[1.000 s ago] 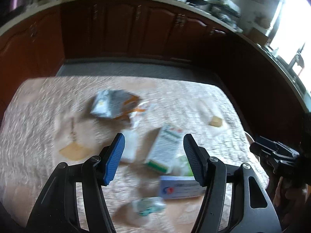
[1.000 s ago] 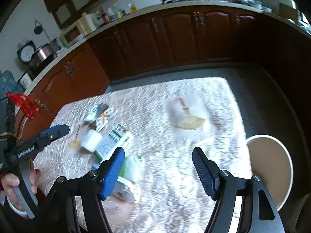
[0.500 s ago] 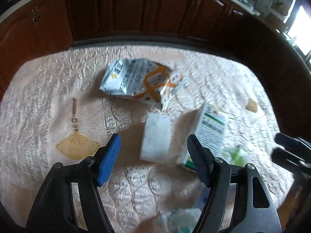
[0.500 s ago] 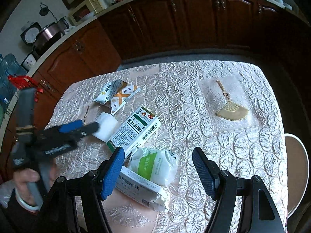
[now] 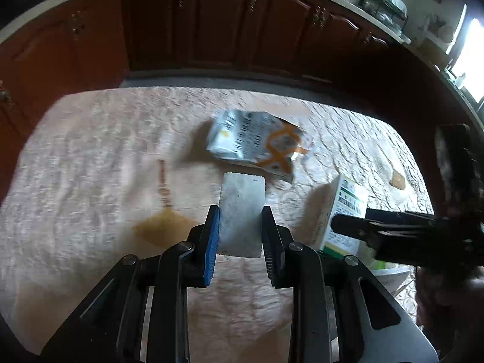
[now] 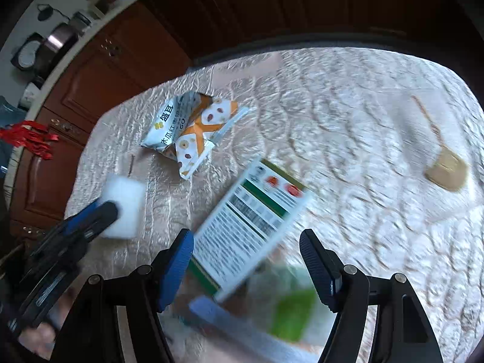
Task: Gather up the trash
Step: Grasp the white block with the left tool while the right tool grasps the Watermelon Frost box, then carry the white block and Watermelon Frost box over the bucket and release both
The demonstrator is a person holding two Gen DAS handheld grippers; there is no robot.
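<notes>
My left gripper (image 5: 240, 236) is shut on a white foam block (image 5: 241, 211) on the quilted table; it also shows in the right wrist view (image 6: 125, 207). A crumpled snack wrapper (image 5: 257, 145) lies just beyond it, and is seen in the right wrist view (image 6: 193, 130). My right gripper (image 6: 246, 264) is open, its jaws on either side of a green-and-white carton (image 6: 251, 220), which also appears in the left wrist view (image 5: 341, 211). A green-and-white packet (image 6: 290, 311) and a blue-white box (image 6: 217, 311) lie blurred under the right gripper.
The table carries a beige quilted cloth (image 6: 348, 106) with embroidered fan motifs (image 6: 447, 169) (image 5: 163, 227). Dark wooden cabinets (image 5: 227, 24) run behind the table. The table's far edge drops to a grey floor (image 5: 211, 81).
My left gripper moved onto the white foam block and shut on it. My right gripper dropped lower and forward, bringing the carton between its open jaws.
</notes>
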